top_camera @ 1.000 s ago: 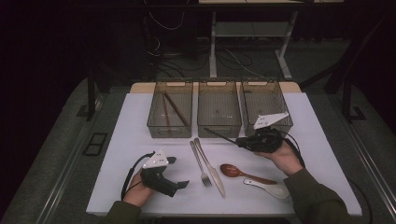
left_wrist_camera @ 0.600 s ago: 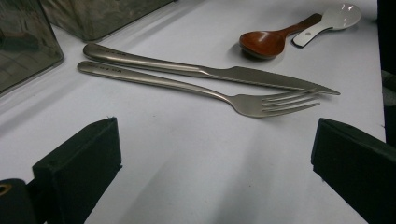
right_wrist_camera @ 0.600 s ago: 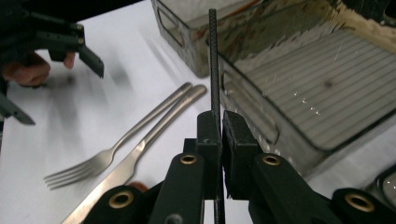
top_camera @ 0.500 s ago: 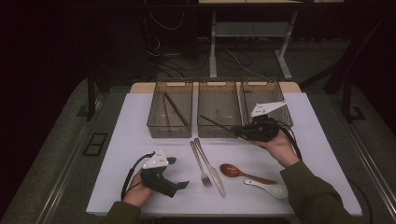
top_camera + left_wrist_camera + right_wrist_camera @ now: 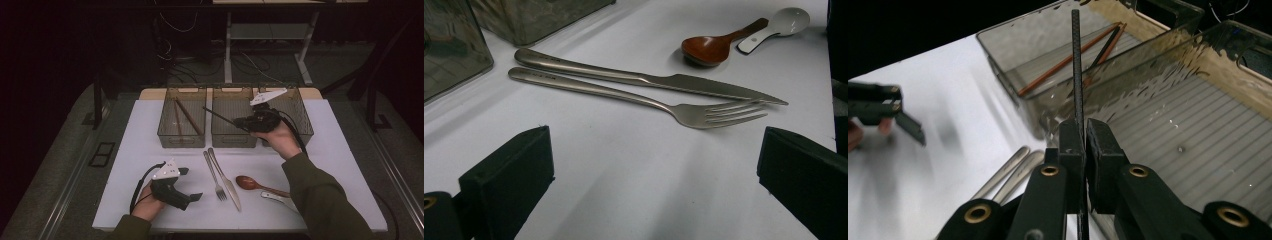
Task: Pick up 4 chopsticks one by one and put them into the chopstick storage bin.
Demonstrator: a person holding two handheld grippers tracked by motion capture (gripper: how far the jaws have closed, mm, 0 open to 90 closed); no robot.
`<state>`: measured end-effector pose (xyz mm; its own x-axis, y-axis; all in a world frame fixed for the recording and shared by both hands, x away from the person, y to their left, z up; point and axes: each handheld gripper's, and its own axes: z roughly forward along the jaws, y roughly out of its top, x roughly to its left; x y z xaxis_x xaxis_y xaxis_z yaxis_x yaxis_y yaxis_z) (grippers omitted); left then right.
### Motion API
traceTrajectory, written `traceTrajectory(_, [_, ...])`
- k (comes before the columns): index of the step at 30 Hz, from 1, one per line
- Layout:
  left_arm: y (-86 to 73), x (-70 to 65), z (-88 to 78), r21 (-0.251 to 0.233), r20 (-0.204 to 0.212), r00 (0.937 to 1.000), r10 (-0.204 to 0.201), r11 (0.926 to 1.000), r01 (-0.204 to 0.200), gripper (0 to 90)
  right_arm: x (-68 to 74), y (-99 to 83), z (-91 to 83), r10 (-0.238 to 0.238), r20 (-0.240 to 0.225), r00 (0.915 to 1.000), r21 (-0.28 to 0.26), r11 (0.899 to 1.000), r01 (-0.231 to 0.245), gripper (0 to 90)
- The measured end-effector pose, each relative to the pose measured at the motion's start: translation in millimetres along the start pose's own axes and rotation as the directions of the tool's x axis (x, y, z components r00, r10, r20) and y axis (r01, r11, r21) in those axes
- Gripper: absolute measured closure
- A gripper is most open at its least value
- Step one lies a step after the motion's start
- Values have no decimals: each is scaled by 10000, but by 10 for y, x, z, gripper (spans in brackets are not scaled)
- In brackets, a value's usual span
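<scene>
One black chopstick [image 5: 1077,65] sits pinched between the right gripper [image 5: 1084,137]'s pressed-together jaws, its long end poking out past the tips over the middle bin [image 5: 234,131] toward the left bin [image 5: 183,134]. Left gripper [image 5: 192,184] rests near the fork [image 5: 704,112], jaws spread wide with nothing between.

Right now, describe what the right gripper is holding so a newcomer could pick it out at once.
Look to the three clear bins along the white table's far edge. Above the middle one, the right gripper pinches a thin black chopstick pointing toward the left bin. Unlike the reddish-brown chopsticks lying there, it is dark and airborne.
</scene>
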<state>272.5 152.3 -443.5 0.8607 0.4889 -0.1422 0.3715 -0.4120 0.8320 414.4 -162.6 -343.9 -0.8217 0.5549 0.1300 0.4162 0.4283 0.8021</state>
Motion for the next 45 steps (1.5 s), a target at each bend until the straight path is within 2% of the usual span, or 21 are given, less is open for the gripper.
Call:
traceTrajectory(9, [8,4,2,82,-71,10000,34,10000,-33,4,-4,288,276,-34,168,9999,96,9999,32,858])
traceTrajectory(15, [20,12,17,129,-58,9999,91,9999,-91,5,6,421,468,35,207,9998,281,9996,-41,858])
traceTrajectory(18, [21,13,26,83,-247,9997,21,10000,-19,41,9,490,558,82,257,9996,361,9993,-91,858])
traceTrajectory(27, [20,19,17,42,-223,9997,-16,10000,17,43,80,694,839,179,445,9988,703,9973,-211,858])
traceTrajectory(36, [9,5,-9,14,-212,9997,-78,10000,79,44,111,816,1105,89,681,9976,1158,9931,-168,858])
traceTrajectory(45, [14,6,-13,-108,-153,9999,-36,9999,35,44,100,908,1419,281,944,9951,1609,9860,-431,858])
